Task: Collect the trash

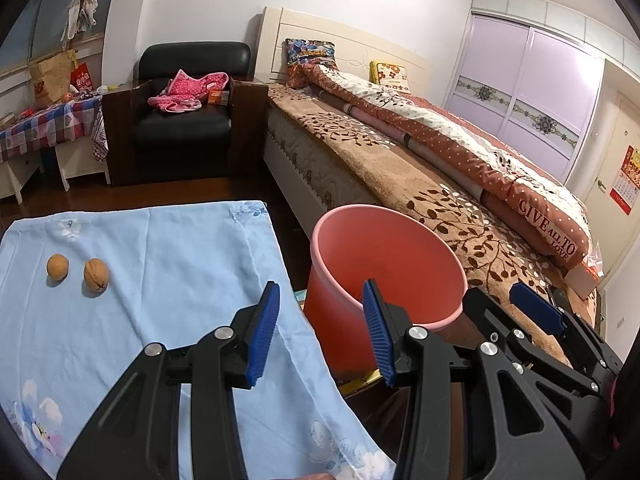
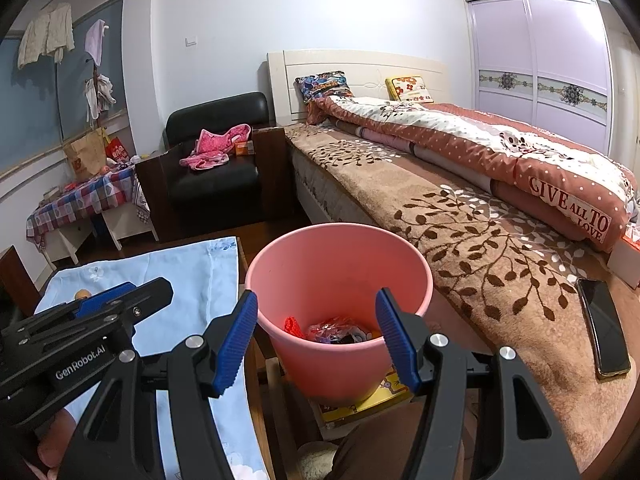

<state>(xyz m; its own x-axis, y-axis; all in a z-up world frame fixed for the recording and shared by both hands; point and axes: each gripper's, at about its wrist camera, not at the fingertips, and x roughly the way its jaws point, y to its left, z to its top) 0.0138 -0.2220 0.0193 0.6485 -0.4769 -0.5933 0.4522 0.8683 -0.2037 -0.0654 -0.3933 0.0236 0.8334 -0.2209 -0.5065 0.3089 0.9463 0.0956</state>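
While both jaws gape empty, two tan walnuts [image 1: 76, 273] on blue cloth [image 1: 160, 280]; pink bin [image 2: 340, 276] holds wrappers.

- "GIVE ALL TO LOVE" on a white patch on the dotted quilt [image 2: 568, 202], at its near end on the bed.
- "GenRobot.AI", white lettering on the left gripper [image 2: 86, 370] body, seen from the right wrist.

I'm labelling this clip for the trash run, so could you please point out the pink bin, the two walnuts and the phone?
pink bin [image 2: 404, 248]: right wrist view, far rim.
left walnut [image 1: 57, 267]: left wrist view, shell centre.
right walnut [image 1: 96, 275]: left wrist view, shell centre.
phone [image 2: 602, 324]: right wrist view, screen centre, on the bed.
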